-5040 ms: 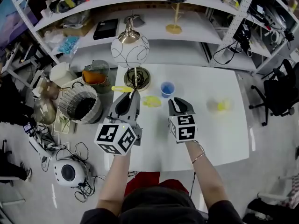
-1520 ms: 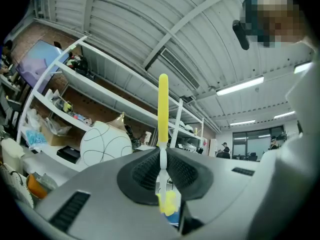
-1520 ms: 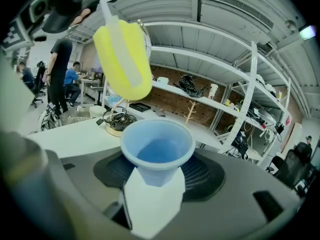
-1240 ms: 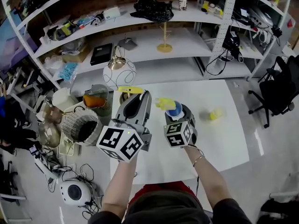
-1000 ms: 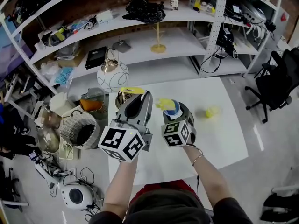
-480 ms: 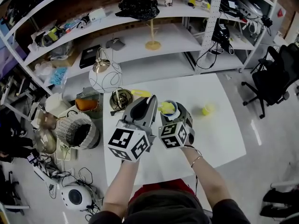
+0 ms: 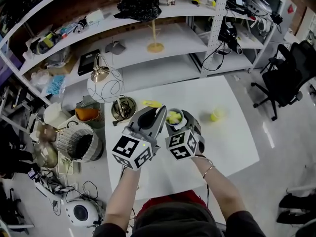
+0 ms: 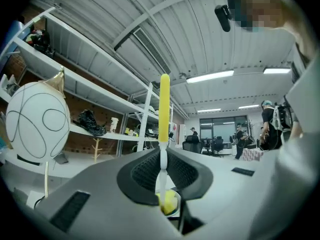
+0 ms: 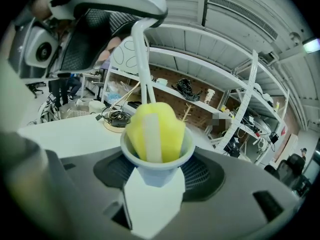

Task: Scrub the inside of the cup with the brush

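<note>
My right gripper [image 7: 175, 125] is shut on a small pale-blue cup [image 9: 157, 163], holding it upright above the white table [image 7: 232, 142]. The cup [image 7: 174, 118] sits between the two grippers in the head view. My left gripper [image 8: 161, 176] is shut on the white stem of the brush [image 8: 164, 106], whose yellow handle sticks out past the jaws. The brush's yellow sponge head [image 9: 155, 130] sits inside the cup and fills most of its mouth. In the right gripper view the left gripper [image 9: 100, 14] hangs just above the cup.
A lamp with a white globe [image 7: 105, 85] and brass base [image 7: 123, 107] stands at the table's far left. A wicker basket [image 7: 79, 143] sits on the floor to the left. A small yellow object [image 7: 216, 115] lies on the table's right. Shelves run behind; an office chair [image 7: 284, 78] stands right.
Five seconds ago cup and brush lay on the table with both grippers empty. Over the last second the sponge head moved from beside the cup's rim down into the cup.
</note>
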A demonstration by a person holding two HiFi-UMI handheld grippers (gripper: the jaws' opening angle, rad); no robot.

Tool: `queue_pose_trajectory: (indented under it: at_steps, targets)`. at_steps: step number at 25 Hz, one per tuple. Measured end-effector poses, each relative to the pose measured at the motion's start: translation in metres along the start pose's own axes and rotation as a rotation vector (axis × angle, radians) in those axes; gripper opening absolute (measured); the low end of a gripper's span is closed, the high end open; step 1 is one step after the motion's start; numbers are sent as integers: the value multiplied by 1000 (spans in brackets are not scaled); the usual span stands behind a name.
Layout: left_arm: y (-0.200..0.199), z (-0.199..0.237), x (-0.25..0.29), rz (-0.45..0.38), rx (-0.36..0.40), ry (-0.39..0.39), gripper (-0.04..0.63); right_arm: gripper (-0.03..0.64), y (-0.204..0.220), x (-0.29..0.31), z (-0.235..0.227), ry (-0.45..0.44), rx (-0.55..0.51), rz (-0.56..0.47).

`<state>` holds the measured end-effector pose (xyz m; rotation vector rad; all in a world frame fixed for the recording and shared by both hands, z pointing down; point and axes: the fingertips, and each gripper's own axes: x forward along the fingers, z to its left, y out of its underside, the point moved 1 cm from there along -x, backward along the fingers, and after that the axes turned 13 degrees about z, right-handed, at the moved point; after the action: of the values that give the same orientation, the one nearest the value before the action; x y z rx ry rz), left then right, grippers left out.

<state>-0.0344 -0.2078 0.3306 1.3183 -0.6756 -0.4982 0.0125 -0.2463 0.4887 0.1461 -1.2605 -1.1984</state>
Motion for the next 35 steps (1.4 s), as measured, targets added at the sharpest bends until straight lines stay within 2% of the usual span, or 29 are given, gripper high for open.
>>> queue_pose_trajectory:
  at_steps: [12, 17, 20, 23, 30, 35]
  targets:
    - [-2, -19, -2, 46, 269, 343, 41, 290, -4, -12, 17, -118, -155, -32]
    - [-4, -26, -3, 71, 338, 440, 41, 290, -5, -20, 21, -158, -199, -46]
    - [-5, -29, -2, 74, 358, 469, 41, 290, -3, -22, 19, -157, -197, -49]
    - [-8, -25, 3, 54, 314, 431, 41, 290, -2, -22, 10, -117, -170, -33]
    - [-4, -17, 18, 42, 162, 240, 41, 290, 6, -11, -5, -18, -117, 34]
    - [0, 1, 25, 64, -26, 59, 41, 290, 7, -4, -6, 63, -147, 67]
